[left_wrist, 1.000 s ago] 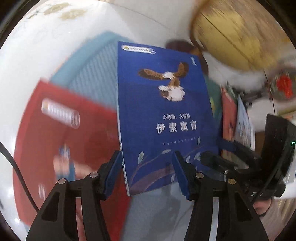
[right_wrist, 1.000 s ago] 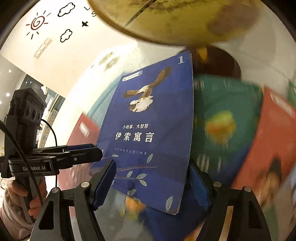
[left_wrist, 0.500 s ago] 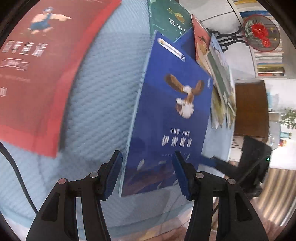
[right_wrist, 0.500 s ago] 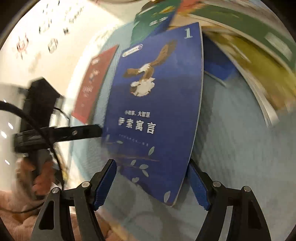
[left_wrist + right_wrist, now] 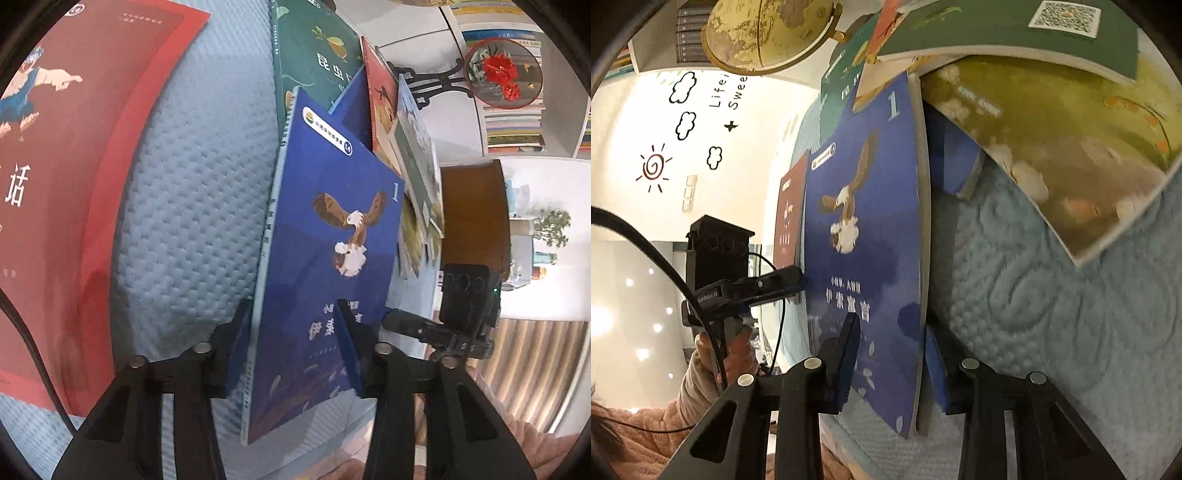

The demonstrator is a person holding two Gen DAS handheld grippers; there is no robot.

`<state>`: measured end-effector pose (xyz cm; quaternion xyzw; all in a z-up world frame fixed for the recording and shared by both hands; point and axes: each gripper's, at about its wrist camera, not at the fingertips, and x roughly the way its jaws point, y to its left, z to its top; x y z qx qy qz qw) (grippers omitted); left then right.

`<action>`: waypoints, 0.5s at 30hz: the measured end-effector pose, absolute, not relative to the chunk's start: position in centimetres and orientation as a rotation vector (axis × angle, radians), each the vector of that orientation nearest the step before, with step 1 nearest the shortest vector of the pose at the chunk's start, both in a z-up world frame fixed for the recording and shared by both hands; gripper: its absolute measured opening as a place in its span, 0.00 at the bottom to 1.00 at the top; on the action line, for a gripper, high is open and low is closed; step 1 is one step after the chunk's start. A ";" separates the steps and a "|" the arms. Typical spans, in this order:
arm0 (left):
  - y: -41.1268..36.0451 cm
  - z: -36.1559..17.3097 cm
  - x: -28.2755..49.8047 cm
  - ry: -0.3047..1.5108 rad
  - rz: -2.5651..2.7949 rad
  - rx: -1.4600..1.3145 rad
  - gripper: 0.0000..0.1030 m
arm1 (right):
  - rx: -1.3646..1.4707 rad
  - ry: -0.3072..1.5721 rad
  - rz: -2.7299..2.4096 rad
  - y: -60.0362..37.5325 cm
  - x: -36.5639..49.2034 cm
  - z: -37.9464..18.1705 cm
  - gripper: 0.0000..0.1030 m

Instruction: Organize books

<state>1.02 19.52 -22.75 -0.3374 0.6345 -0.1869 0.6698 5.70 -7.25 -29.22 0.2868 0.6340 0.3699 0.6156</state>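
**Blue eagle book clamped from both sides above the quilted cover**

The blue book (image 5: 332, 258) with the eagle on its cover stands on edge over the pale blue quilted cover (image 5: 192, 206), its lower end caught between both tools. The left gripper (image 5: 295, 347) has its jaws closing, one pad behind the spine side and one pressed on the front cover. The right gripper (image 5: 890, 354) is likewise closing, its pads on either face of the same book near the bottom corner.

Crowding the book on the far side is a leaning row of other volumes: a dark green book (image 5: 317, 55), a red-orange book (image 5: 380, 99) and further thin ones whose covers are too foreshortened to read. In the right wrist view a yellow-green book (image 5: 1063, 155) and a green book with a QR code (image 5: 1015, 33) hang over the blue one's top edge, and a second blue book (image 5: 955, 158) lies just behind it. A large red book (image 5: 74, 166) lies flat on the cover, well to the left. A globe (image 5: 768, 33) sits beyond, and a round floral fan on a stand (image 5: 498, 74) is near the shelves.
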 end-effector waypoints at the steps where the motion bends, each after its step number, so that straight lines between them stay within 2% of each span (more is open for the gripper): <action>1: 19.5 -22.8 1.1 1.425 -0.421 -0.771 0.37 | 0.676 1.456 0.850 -7.3 5.9 -29.2 0.32; 4: 19.3 -23.0 1.4 1.412 -0.418 -0.803 0.37 | 0.685 1.447 0.844 -7.7 6.2 -29.7 0.29; 6: 19.2 -23.1 1.6 1.409 -0.410 -0.816 0.36 | 0.663 1.451 0.822 -7.5 6.4 -29.5 0.20; 7: 19.1 -23.0 1.7 1.416 -0.397 -0.803 0.31 | 0.661 1.455 0.811 -7.2 6.0 -29.7 0.13; 8: 19.0 -23.0 1.8 1.426 -0.381 -0.785 0.28 | 0.685 1.458 0.811 -7.8 6.3 -30.0 0.13; 9: 19.0 -23.0 1.8 1.438 -0.361 -0.765 0.20 | 0.693 1.460 0.810 -7.9 6.3 -30.0 0.13; 15: 18.9 -22.9 1.5 1.447 -0.309 -0.728 0.21 | 0.682 1.467 0.794 -7.7 6.7 -30.0 0.14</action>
